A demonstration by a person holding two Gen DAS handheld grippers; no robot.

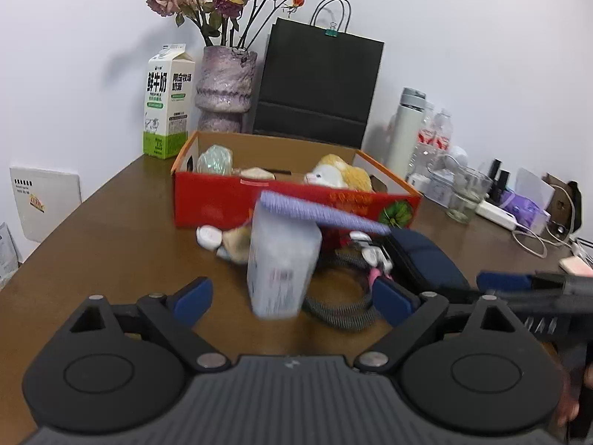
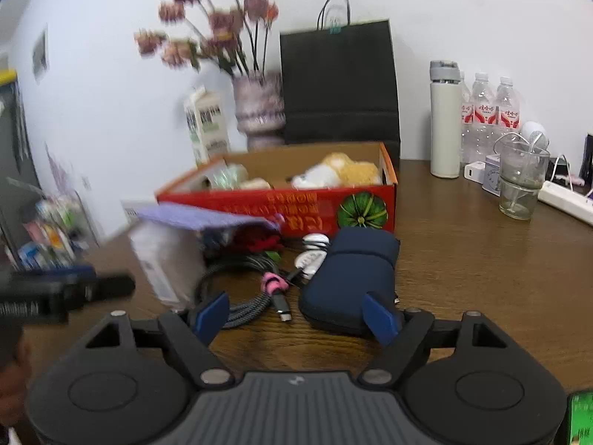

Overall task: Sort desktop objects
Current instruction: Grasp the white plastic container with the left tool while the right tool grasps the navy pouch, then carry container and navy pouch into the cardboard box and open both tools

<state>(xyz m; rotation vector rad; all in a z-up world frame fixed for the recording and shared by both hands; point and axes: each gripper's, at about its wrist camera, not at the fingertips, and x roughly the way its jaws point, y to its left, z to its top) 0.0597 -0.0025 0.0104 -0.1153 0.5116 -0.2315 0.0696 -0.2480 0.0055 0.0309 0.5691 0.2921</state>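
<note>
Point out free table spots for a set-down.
Bare wood left of the red box, toward the milk carton. More right of the blue pouch, before the glass. Crowded in front of the box: tissue pack, cable, pouch.

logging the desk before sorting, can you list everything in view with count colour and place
cardboard box: 1, red outside, table centre
plush toy: 1, yellow and white, inside box
pouch: 1, navy, in front of box
cable: 1 coil, grey braided with pink tie, left of pouch
pale carton: 1, whitish with purple lid, in front of box
milk carton: 1, white and green, behind box
vase: 1, mauve, dried roses, by wall
paper bag: 1, black, by wall
flask: 1, white
water bottles: at least 2, clear, red labels
glass: 1, clear
left gripper: fingers blue, open
right gripper: fingers blue, open
</note>
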